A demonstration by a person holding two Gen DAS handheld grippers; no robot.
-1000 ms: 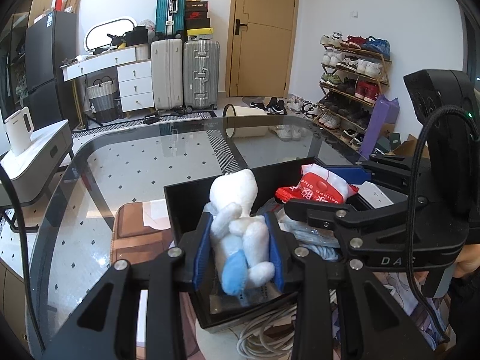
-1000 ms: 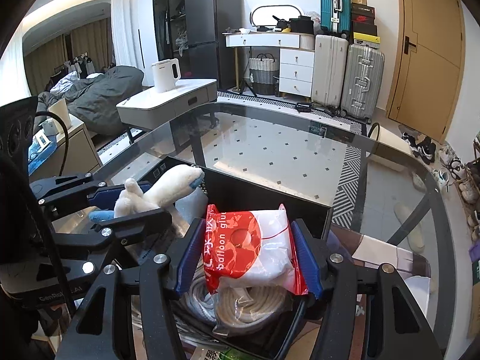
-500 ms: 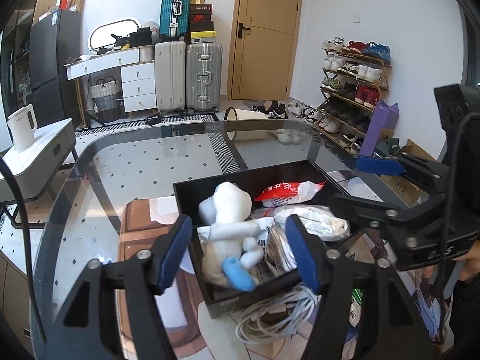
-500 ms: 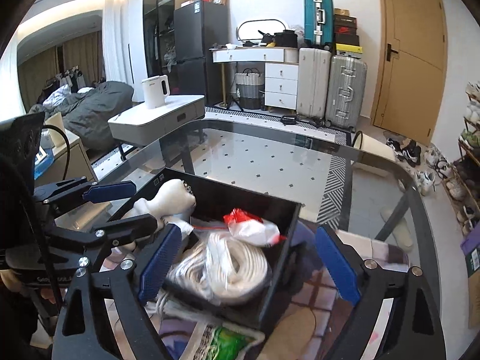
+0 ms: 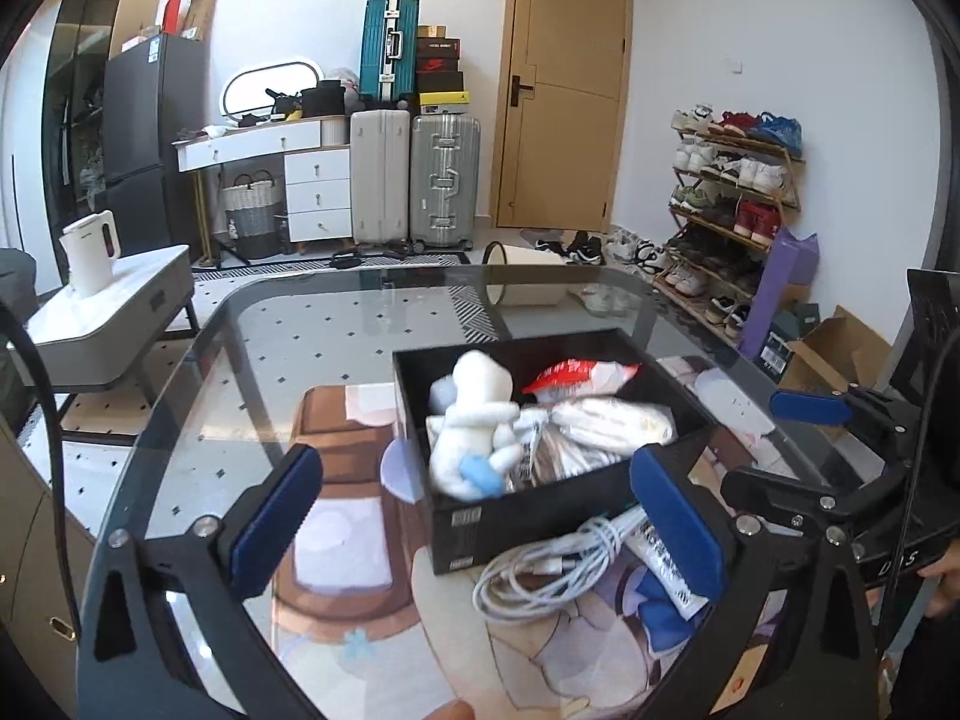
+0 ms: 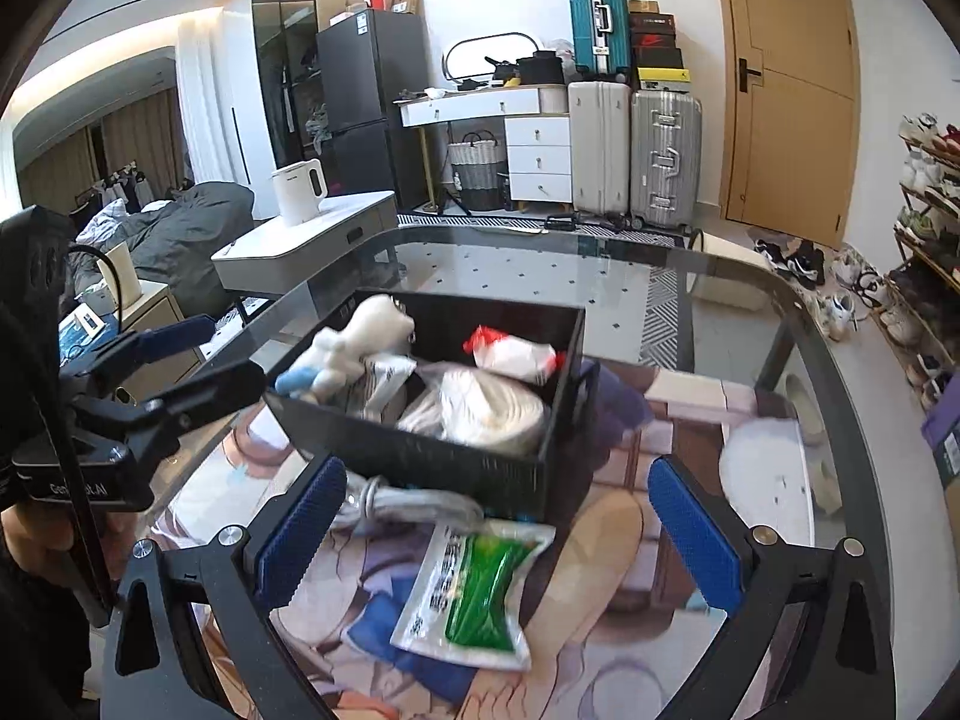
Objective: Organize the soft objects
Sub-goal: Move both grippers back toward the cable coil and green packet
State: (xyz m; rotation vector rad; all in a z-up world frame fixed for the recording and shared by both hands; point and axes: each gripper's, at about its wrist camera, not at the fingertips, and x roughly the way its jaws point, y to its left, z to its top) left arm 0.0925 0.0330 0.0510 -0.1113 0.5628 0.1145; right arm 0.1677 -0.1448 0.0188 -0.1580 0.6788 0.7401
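Note:
A black box (image 5: 528,516) stands on the glass table. In it lie a white plush toy with a blue foot (image 5: 474,420), a red-and-white packet (image 5: 576,373) and a bagged coil of white rope (image 5: 606,426). My left gripper (image 5: 474,468) hangs in front of the box, its jaws opening wide with nothing pinched between the pads. My right gripper (image 6: 495,474) is also drawn back from the box (image 6: 420,459), jaws opening, pads touching nothing. The plush toy (image 6: 360,342) and the packet (image 6: 510,354) rest inside.
A white cable bundle (image 5: 558,564) lies just in front of the box. A green-and-white packet (image 6: 474,588) lies on the illustrated mat (image 6: 600,546) below my right gripper. A low white side table with a kettle (image 5: 90,252) stands beyond the table's left edge.
The left gripper let go of the plush toy and the right let go of the red-and-white packet; both now lie in the box. Both grippers pulled back and their jaws spread wide.

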